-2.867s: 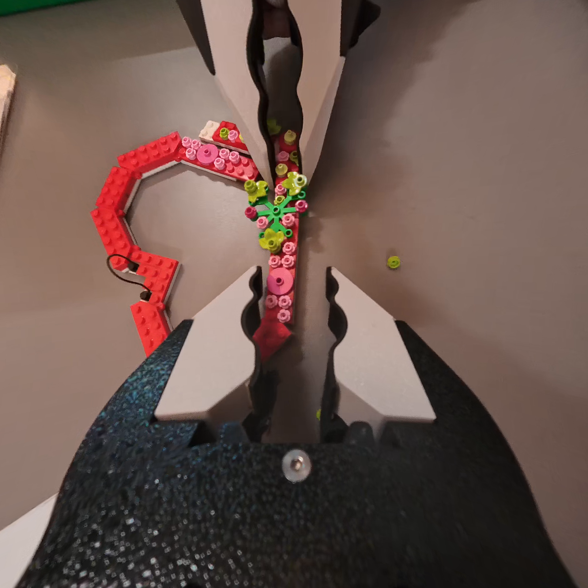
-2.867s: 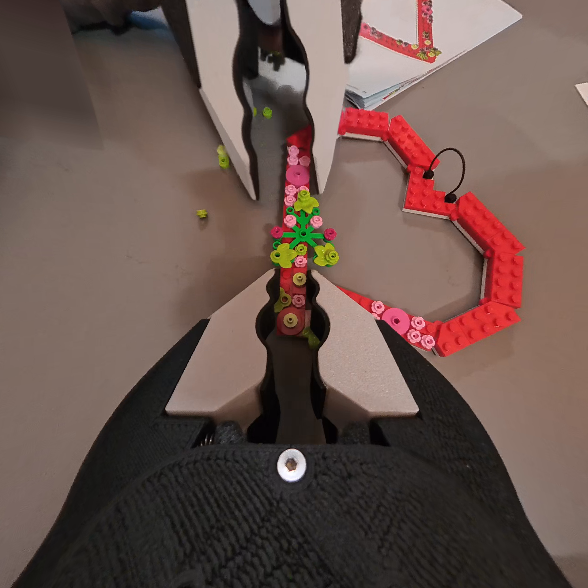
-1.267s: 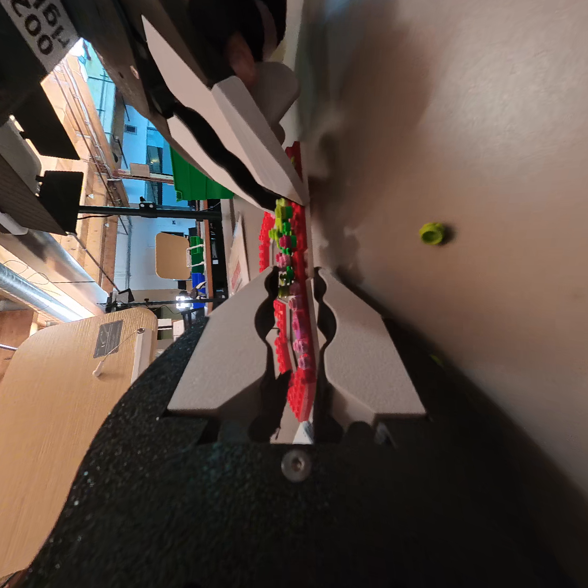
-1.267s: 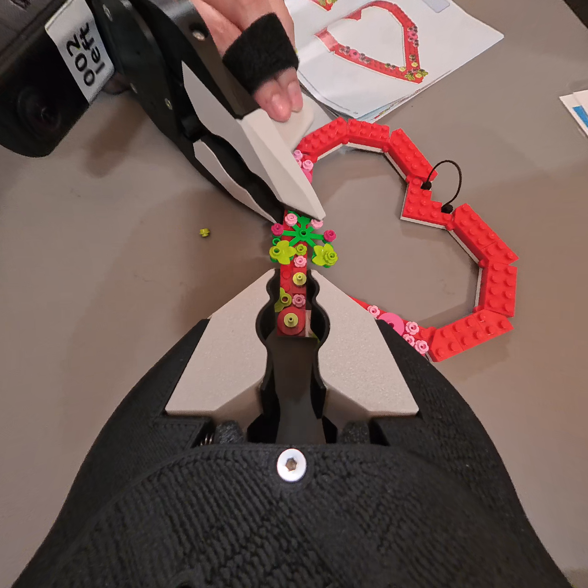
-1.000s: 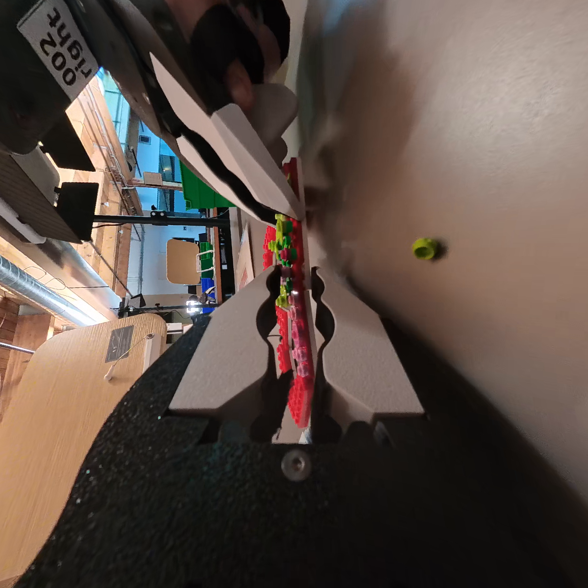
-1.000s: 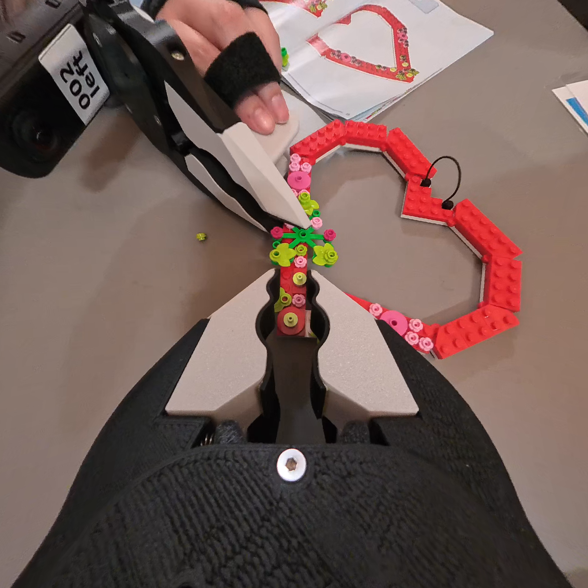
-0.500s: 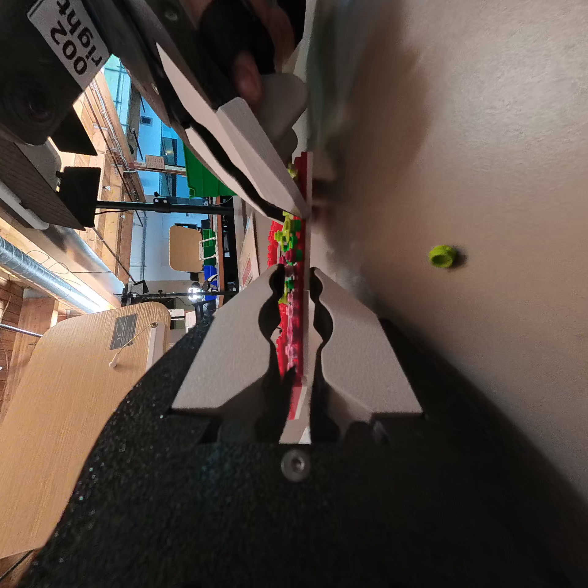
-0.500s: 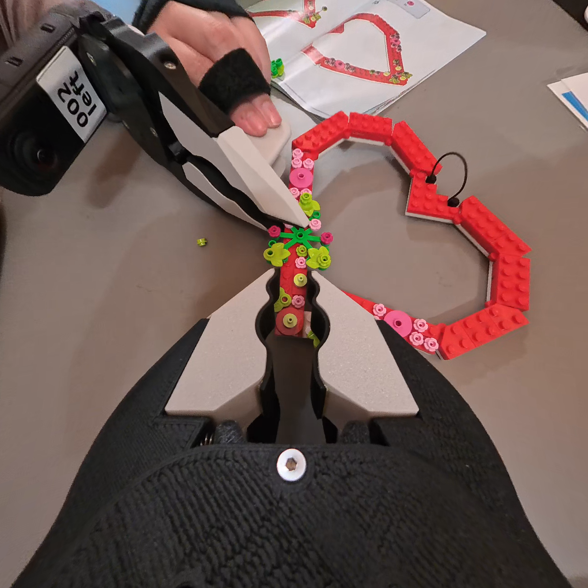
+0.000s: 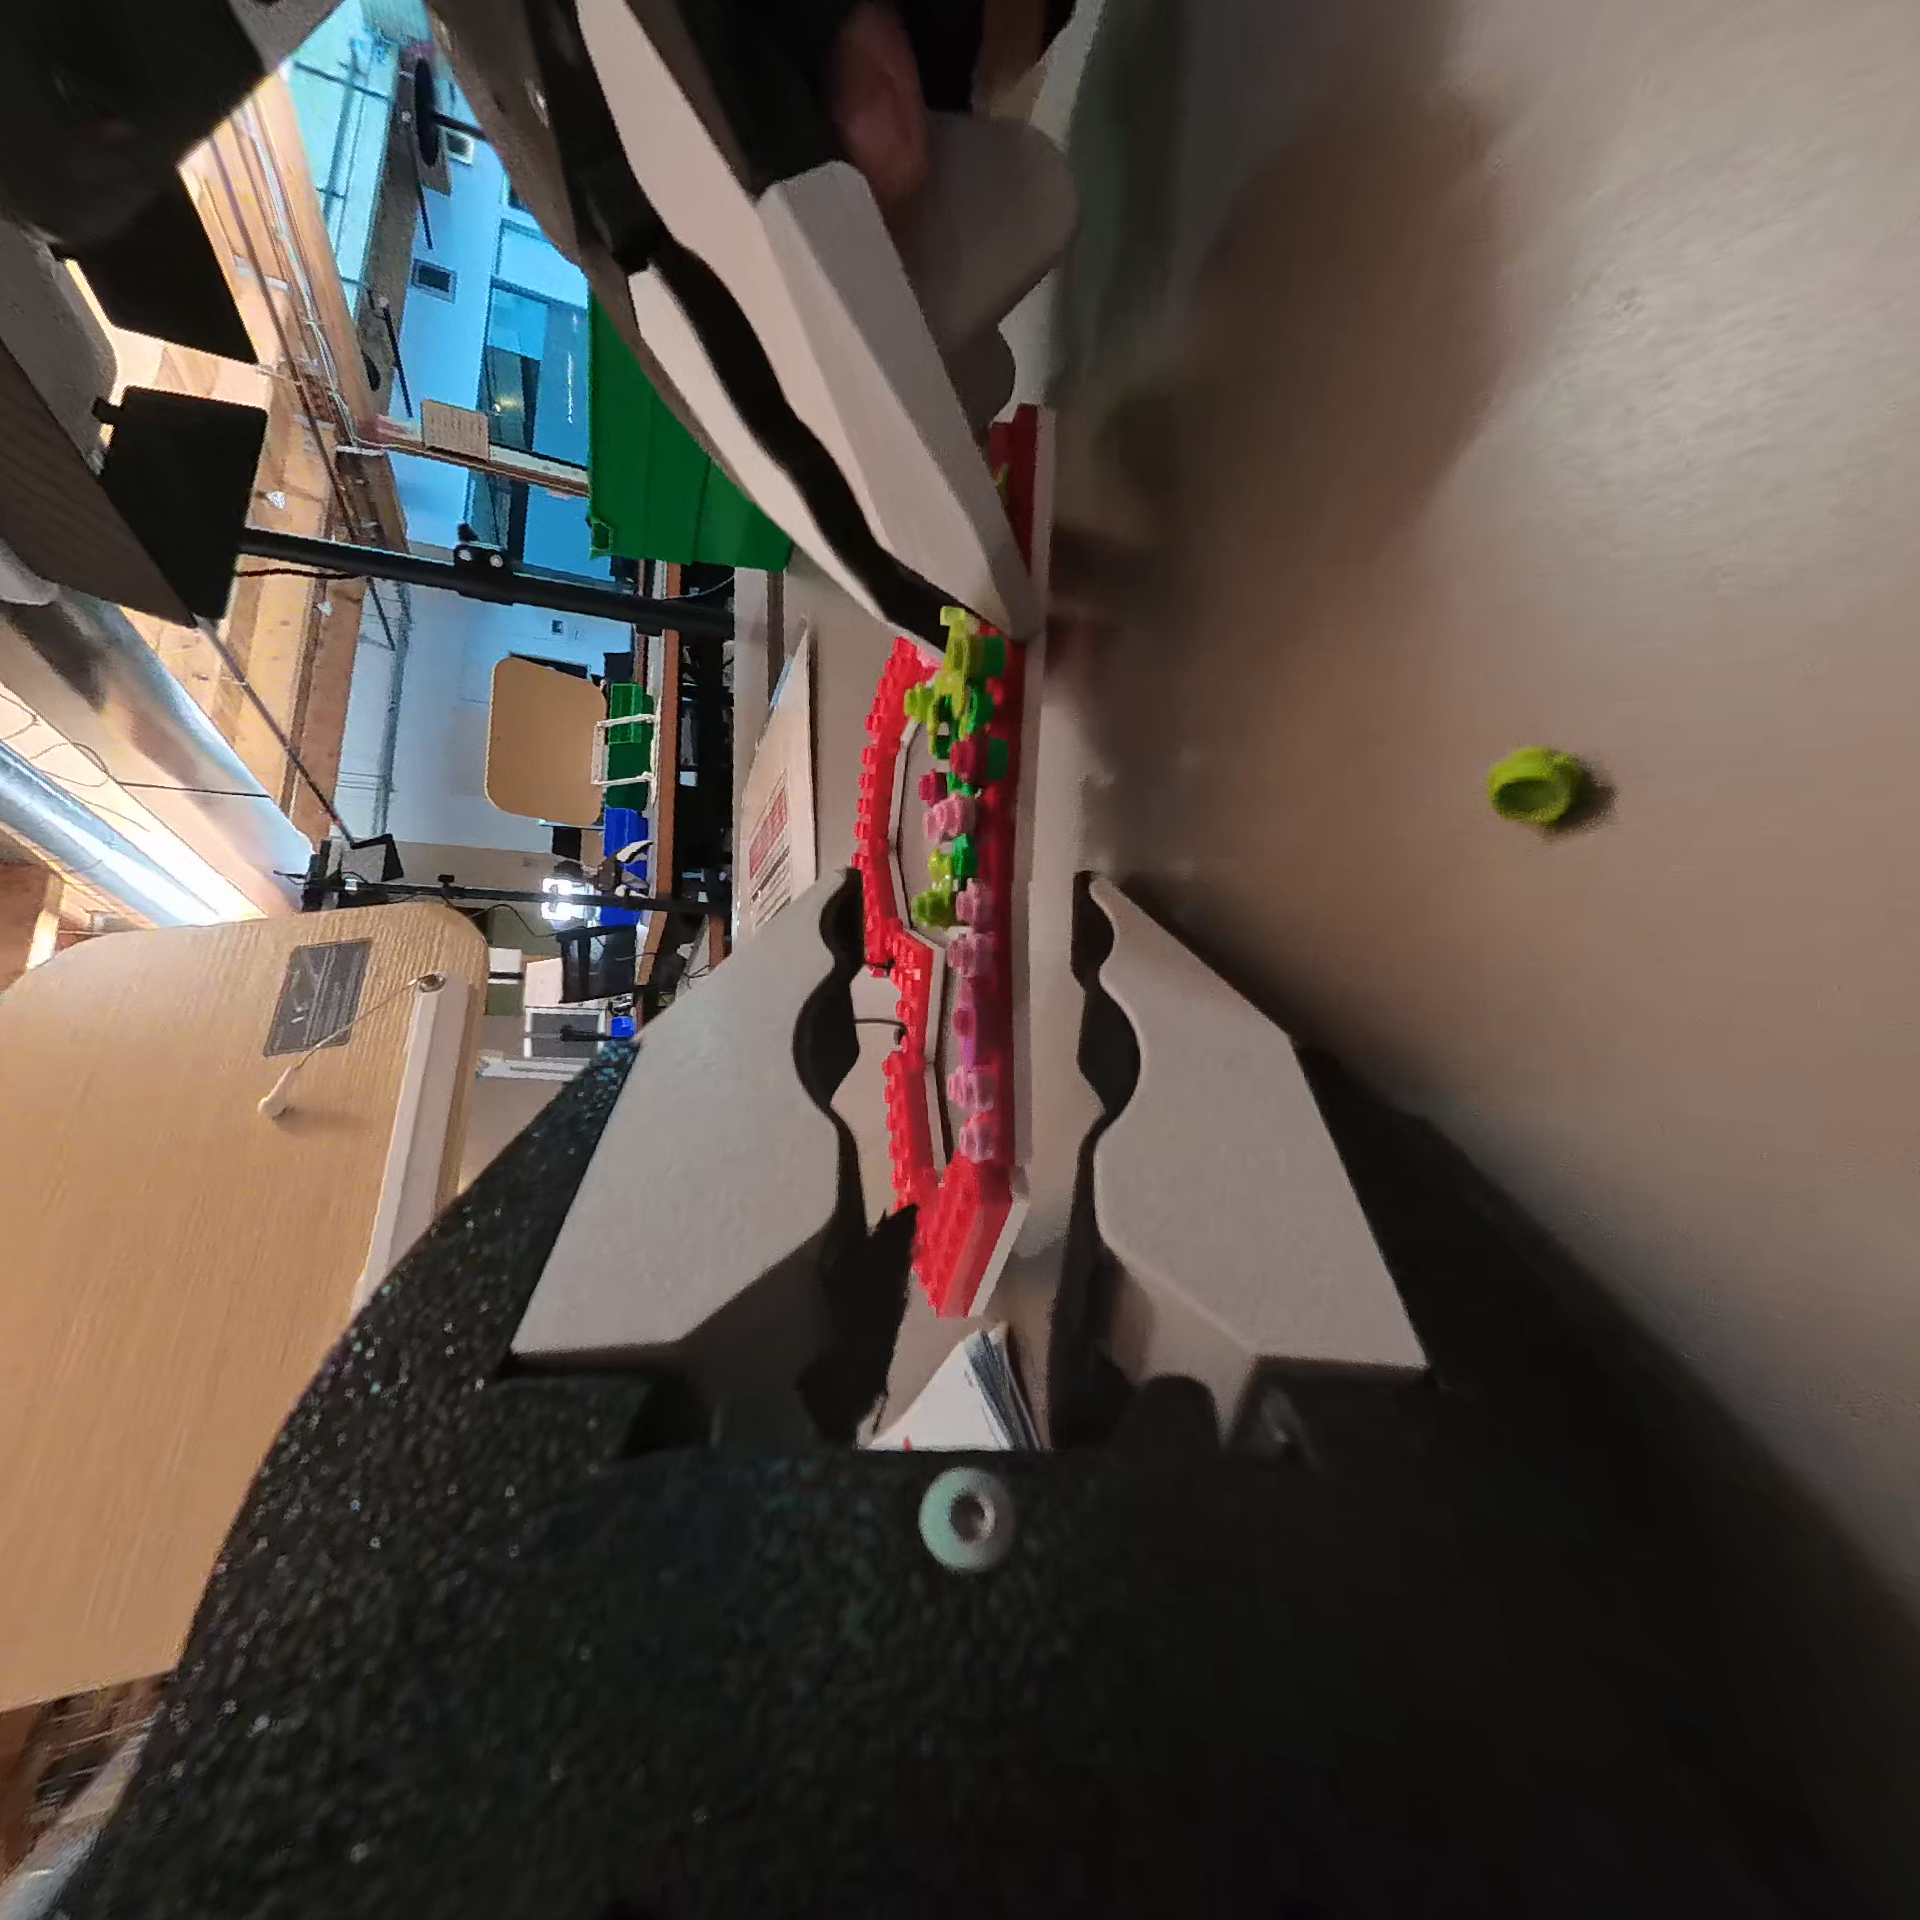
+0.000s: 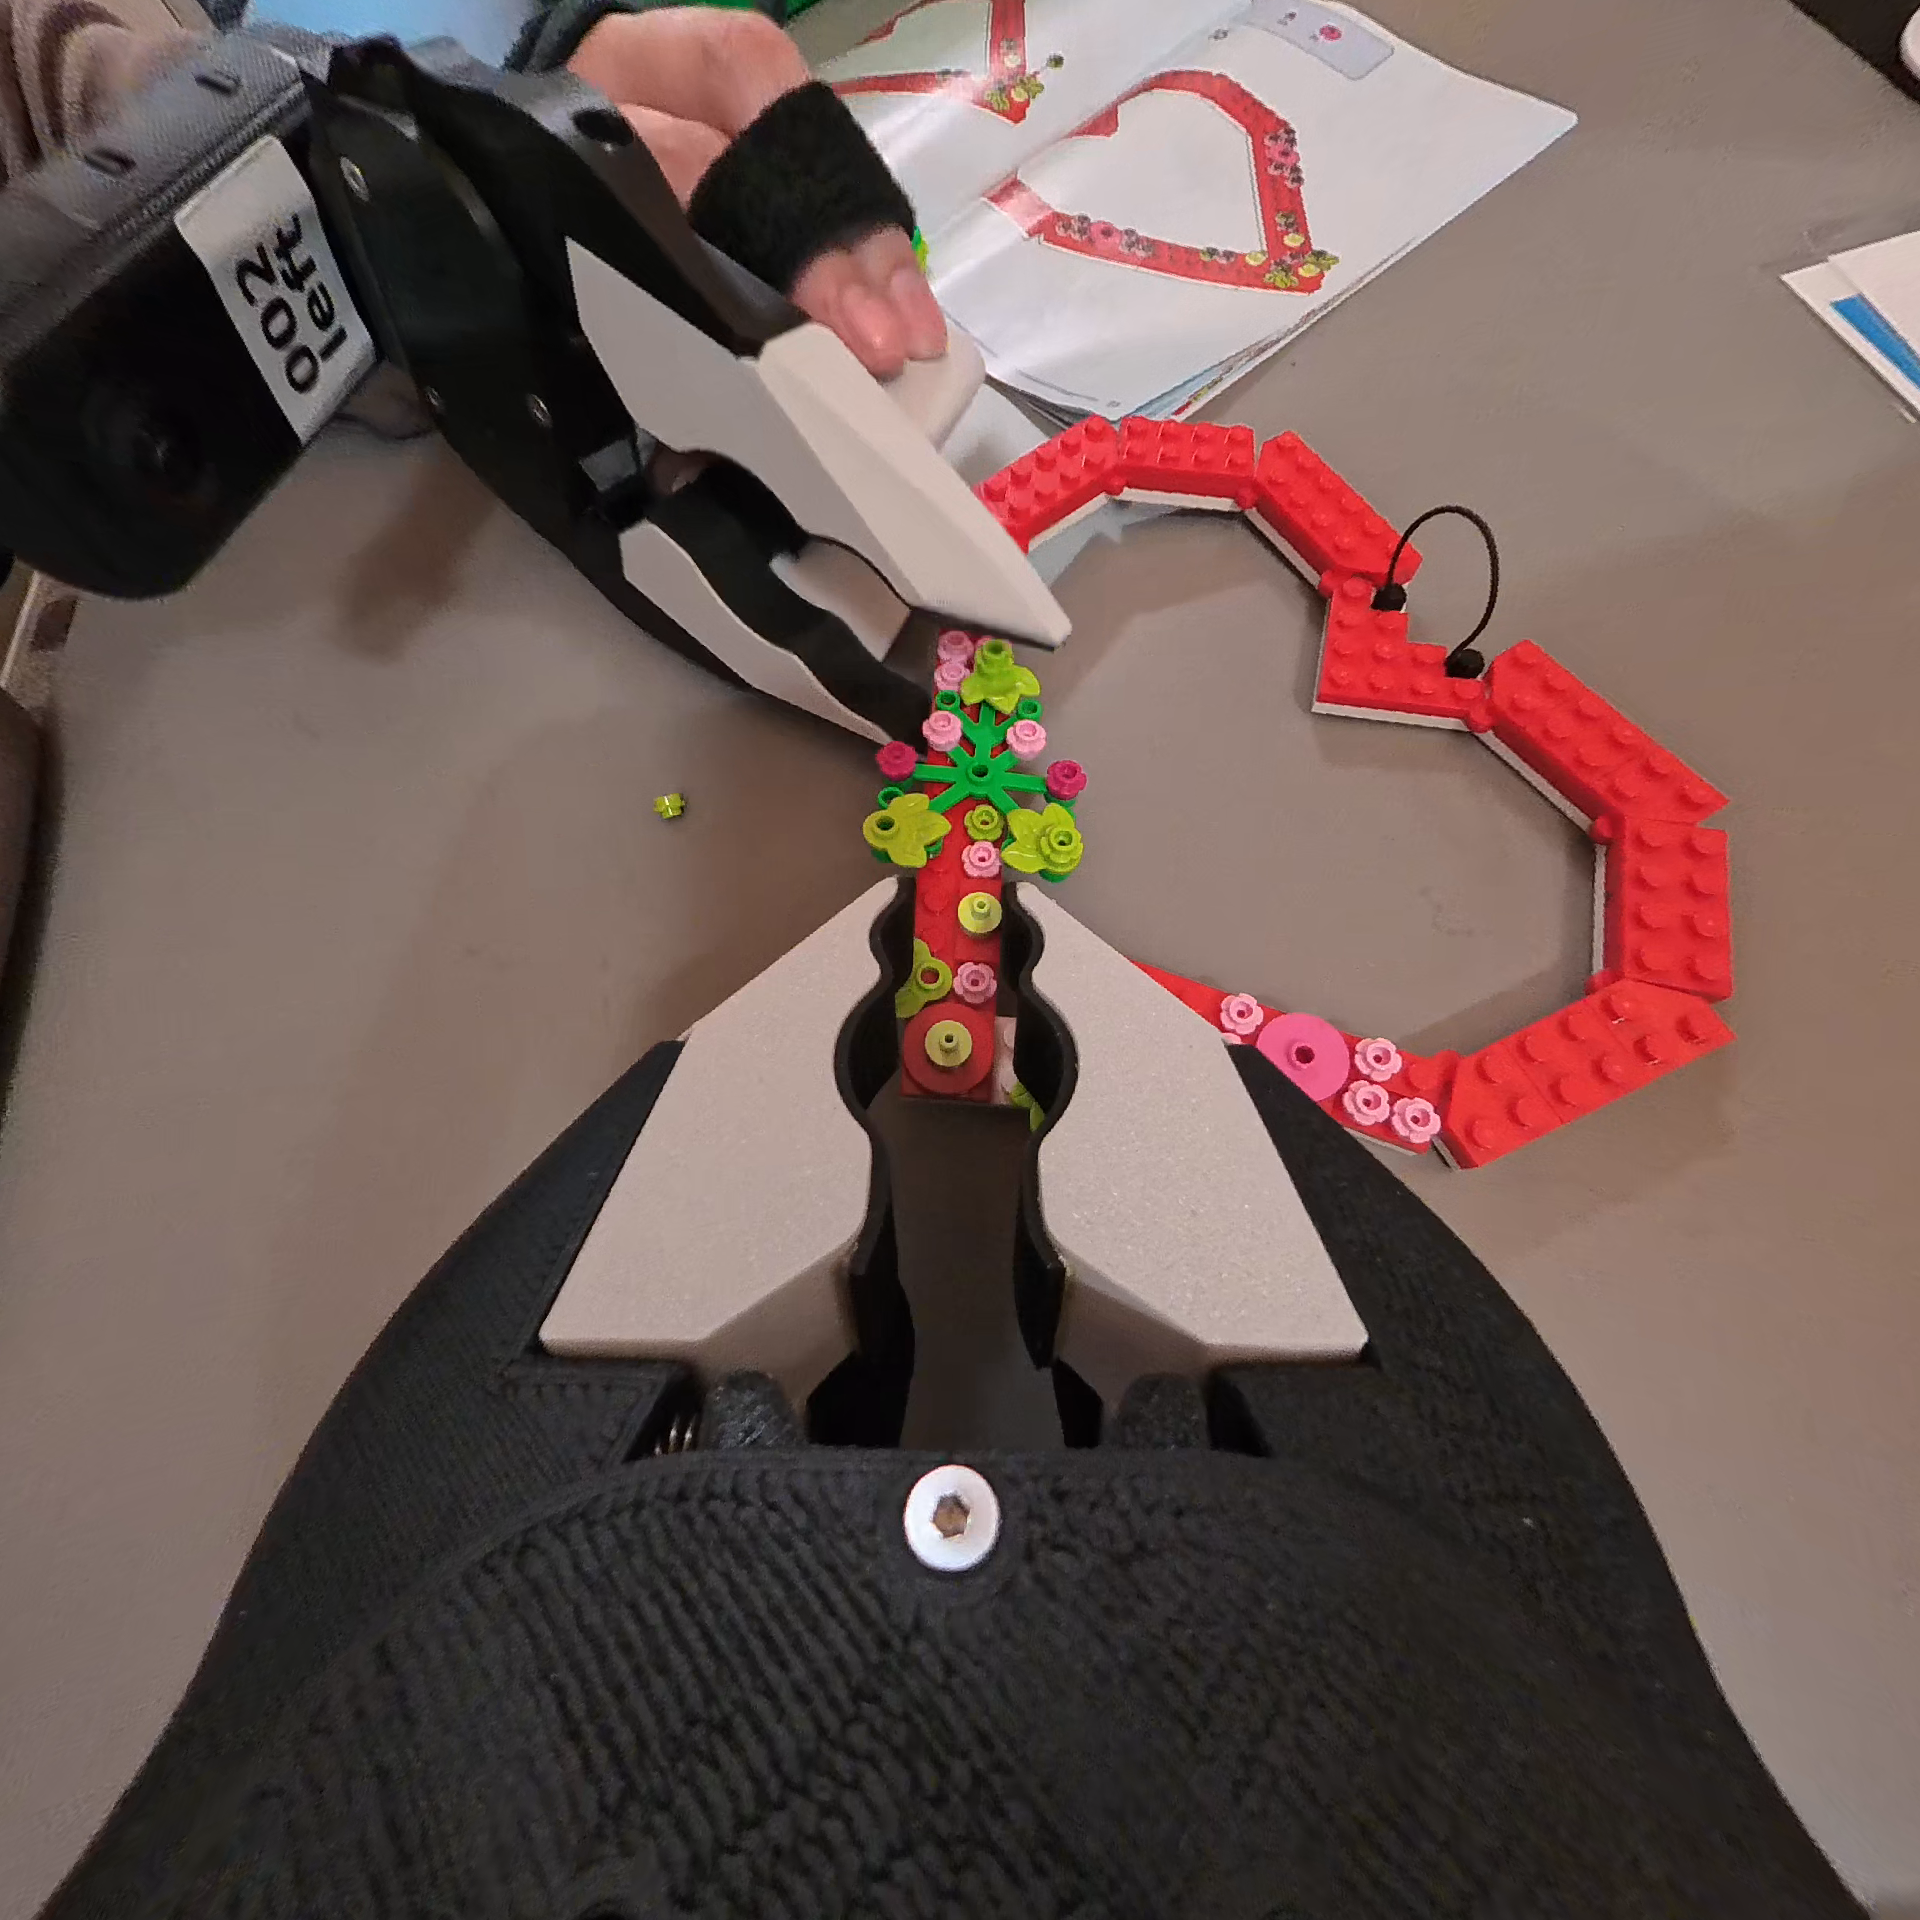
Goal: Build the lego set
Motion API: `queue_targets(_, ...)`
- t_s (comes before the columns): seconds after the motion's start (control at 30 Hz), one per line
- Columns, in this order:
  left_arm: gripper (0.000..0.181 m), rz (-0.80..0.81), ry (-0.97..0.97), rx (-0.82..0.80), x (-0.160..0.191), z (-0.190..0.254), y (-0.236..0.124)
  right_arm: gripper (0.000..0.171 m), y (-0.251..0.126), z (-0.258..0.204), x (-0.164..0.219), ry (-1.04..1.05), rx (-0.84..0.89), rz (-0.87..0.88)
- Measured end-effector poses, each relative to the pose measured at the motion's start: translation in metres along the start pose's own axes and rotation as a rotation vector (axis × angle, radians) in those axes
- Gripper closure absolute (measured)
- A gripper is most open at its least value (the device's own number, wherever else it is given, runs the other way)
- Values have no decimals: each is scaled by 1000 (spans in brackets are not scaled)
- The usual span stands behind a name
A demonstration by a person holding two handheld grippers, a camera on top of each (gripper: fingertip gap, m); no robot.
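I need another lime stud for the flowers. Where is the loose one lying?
The loose lime stud lies alone on the grey table, left of the flowered red strip in the right wrist view; the left wrist view shows it to the right.

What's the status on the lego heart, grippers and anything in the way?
Right gripper shut on flowered strip. Left gripper open around strip's far end. Red heart frame flat on table. Loose lime stud lies clear.

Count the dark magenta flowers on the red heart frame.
2, both on the green stem piece: one on the tip nearest the loose lime stud, one on the opposite tip. The left claw covers part of the red heart frame; more may hide there.
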State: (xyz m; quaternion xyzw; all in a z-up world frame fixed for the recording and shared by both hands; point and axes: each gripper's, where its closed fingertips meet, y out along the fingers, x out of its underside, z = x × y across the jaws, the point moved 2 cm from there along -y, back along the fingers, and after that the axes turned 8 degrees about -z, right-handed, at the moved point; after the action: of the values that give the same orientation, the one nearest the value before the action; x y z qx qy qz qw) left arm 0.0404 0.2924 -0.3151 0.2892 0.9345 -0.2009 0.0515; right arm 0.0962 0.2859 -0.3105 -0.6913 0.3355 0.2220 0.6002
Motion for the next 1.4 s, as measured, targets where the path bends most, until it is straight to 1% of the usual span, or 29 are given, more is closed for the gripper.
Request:
queue_targets(0.03, 147, 1, 11, -5, -1, 0, 1, 156, 0, 0, 0, 3, -5, 2)
queue_targets(0.2, 162, -12, 50, -32, -1, -2, 3, 156, -1, -1, -1, 14, -18, 11)
queue_targets(0.4, 163, -33, 78, -44, 1, -3, 3, 156, -1, -1, -2, 15, -21, 20)
queue_targets(0.53, 164, -55, 71, -44, 2, -5, 4, 155, -2, 1, -3, -37, 33, 18)
queue_targets(0.6, 164, -61, 61, -43, 2, -6, 4, 150, -4, 2, -4, -76, 68, 17)
queue_targets(0.77, 164, -67, 52, -35, 4, -5, 6, 119, -9, 3, -13, -192, 177, 57)
queue_targets(0.83, 164, -67, 48, -31, 3, -5, 6, 111, -9, 1, -19, -290, 245, 75)
queue_targets(0.9, 164, -66, 42, -27, 3, -5, 6, 107, -6, 0, -21, -459, 375, 43)
queue_targets(1.03, 164, -63, 32, -20, 3, -5, 6, 111, 10, 2, -20, -789, 624, -104)
queue_targets(1.13, 164, -62, 29, -17, 3, -5, 6, 124, 21, 3, -18, -942, 716, -176)
queue_targets(1.27, 164, -59, 22, -16, 4, -5, 6, 141, 25, 5, -18, -1008, 773, -198)
queue_targets(1.37, 164, -51, 5, -10, 3, -5, 6, 150, 23, 5, -21, -1016, 800, -181)
queue_targets(1.4, 164, -49, 4, -10, 3, -5, 6, 151, 22, 5, -22, -1010, 795, -174)
